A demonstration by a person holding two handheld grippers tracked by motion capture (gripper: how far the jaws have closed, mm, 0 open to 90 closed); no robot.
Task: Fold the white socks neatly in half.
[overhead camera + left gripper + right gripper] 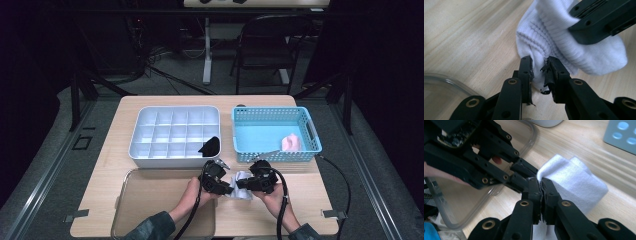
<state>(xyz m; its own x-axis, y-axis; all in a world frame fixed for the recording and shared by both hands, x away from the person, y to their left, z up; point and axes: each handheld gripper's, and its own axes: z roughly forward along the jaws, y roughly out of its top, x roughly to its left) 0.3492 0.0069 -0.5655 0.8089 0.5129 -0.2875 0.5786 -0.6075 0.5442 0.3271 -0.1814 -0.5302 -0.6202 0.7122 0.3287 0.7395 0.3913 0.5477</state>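
1. High view, near edge first: white sock [241,180] on the table [100,190], pinched between both tools just right of the clear tray [150,200].
2. Left gripper [539,67] clamped on the ribbed cuff; right gripper [541,185] clenched tight on a fold of the same sock.
3. Looks like mid-fold or bundling; next probably needs one side let go and re-gripped without undoing the fold.
4. Farther back: white divided organizer [175,132] with a black sock [211,146] in its near right cell, blue basket [275,134] holding something pink [291,143]. Organizer's near wall close, worth lifting over.
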